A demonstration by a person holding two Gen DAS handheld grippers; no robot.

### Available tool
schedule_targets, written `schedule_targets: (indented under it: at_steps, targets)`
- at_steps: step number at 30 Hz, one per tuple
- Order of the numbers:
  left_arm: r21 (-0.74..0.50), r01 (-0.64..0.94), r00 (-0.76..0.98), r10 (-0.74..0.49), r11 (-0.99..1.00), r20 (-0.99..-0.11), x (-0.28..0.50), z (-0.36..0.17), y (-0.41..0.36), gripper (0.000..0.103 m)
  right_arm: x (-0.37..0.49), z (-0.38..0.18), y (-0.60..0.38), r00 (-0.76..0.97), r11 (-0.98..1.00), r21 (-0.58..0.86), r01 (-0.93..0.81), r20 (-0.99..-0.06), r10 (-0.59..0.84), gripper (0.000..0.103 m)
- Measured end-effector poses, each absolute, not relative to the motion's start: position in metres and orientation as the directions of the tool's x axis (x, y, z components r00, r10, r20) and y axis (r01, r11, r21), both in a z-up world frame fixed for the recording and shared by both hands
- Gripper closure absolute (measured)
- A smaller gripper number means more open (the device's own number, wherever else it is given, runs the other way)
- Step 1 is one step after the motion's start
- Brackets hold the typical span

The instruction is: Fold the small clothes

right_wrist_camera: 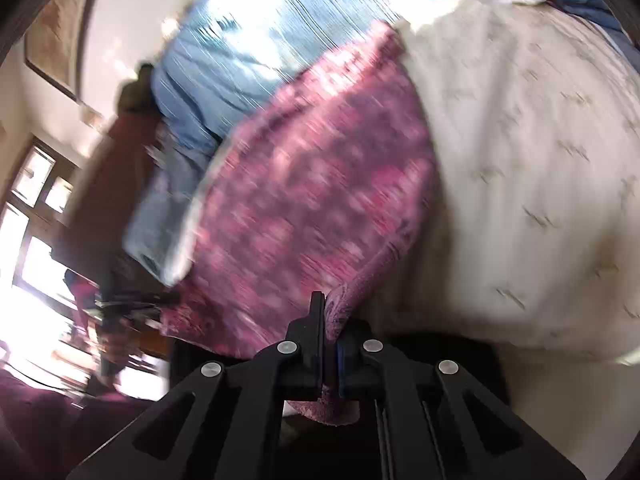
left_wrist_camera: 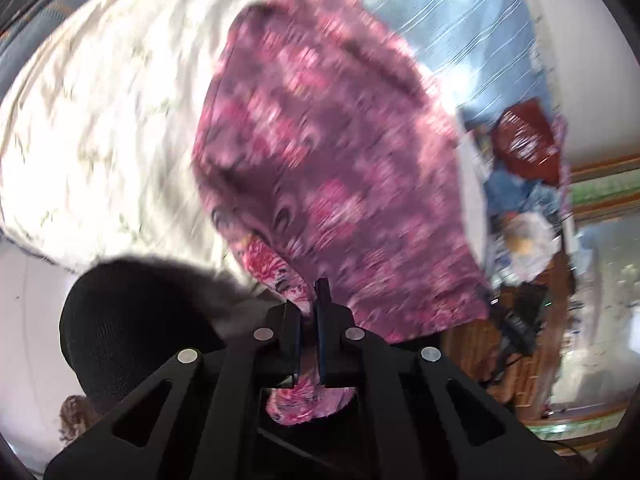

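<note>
Both blurred: left gripper [left_wrist_camera: 312, 304] and right gripper [right_wrist_camera: 330, 316] are each pinching the pink cloth [left_wrist_camera: 320, 152] over a white sheet [left_wrist_camera: 100, 120].

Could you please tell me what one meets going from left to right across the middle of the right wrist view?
Bright window → blue striped fabric → pink floral garment, pinched at a corner by the right tool → cream bedspread.

A cream bedspread [right_wrist_camera: 520, 160] is being lit brightly, with a blue striped blanket [right_wrist_camera: 248, 40] lying beyond it. Daylight is being let in through a wood-framed window [right_wrist_camera: 36, 216], and a framed picture [right_wrist_camera: 56, 52] is being shown on the pale wall [left_wrist_camera: 580, 60].
</note>
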State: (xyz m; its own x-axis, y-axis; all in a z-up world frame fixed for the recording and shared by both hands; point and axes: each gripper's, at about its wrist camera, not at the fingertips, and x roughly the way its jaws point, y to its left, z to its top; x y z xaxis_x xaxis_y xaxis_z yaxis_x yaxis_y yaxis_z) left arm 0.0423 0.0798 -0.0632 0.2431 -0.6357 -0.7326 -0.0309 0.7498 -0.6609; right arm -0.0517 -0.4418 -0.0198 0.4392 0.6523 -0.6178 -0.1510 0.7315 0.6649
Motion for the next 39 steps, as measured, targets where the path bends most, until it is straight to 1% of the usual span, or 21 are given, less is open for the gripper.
schedule_targets:
  at_steps: [3,6,13,19,22,27,31,34,37,39]
  targets:
    - [-0.709,-0.022,0.3,-0.672,0.705,-0.678,0.06,-0.043,0.087,0.099,-0.039,-0.01,-0.44,0.471,0.687,0.708,-0.161,-0.557,0.684,0.099]
    - [-0.715,-0.021,0.339,-0.668,0.699,-0.663,0.081,-0.032,0.091,0.099,-0.019,0.001,-0.442,0.506,0.655,0.736,-0.17,-0.505,0.699,0.099]
    - [-0.719,-0.036,0.402,-0.648,0.694,-0.647,0.137,-0.021,0.1,0.099,0.034,0.019,-0.451,0.583,0.612,0.772,-0.172,-0.42,0.695,0.099]
    - [-0.749,-0.088,0.459,-0.64,0.657,-0.616,0.202,-0.02,0.109,0.099,0.095,0.025,-0.456,0.629,0.597,0.787,-0.155,-0.388,0.674,0.099]
    - [-0.756,-0.098,0.475,-0.637,0.647,-0.607,0.235,-0.023,0.113,0.099,0.128,0.017,-0.459,0.64,0.586,0.8,-0.131,-0.383,0.666,0.099]
    - [-0.75,-0.124,0.484,-0.621,0.65,-0.617,0.288,-0.033,0.115,0.099,0.184,-0.002,-0.468,0.665,0.54,0.838,-0.079,-0.359,0.655,0.099]
    - [-0.74,-0.189,0.46,-0.607,0.646,-0.648,0.329,-0.056,0.115,0.099,0.223,-0.032,-0.481,0.677,0.498,0.867,0.011,-0.372,0.634,0.099]
    - [-0.732,-0.247,0.425,-0.608,0.634,-0.67,0.353,-0.08,0.114,0.099,0.244,-0.055,-0.486,0.672,0.499,0.863,0.08,-0.417,0.613,0.099]
    - [-0.73,-0.289,0.398,-0.616,0.619,-0.68,0.365,-0.097,0.113,0.099,0.26,-0.075,-0.486,0.644,0.518,0.842,0.154,-0.483,0.593,0.098]
    - [-0.741,-0.295,0.386,-0.634,0.603,-0.67,0.366,-0.101,0.113,0.099,0.262,-0.08,-0.485,0.634,0.509,0.844,0.169,-0.489,0.599,0.097]
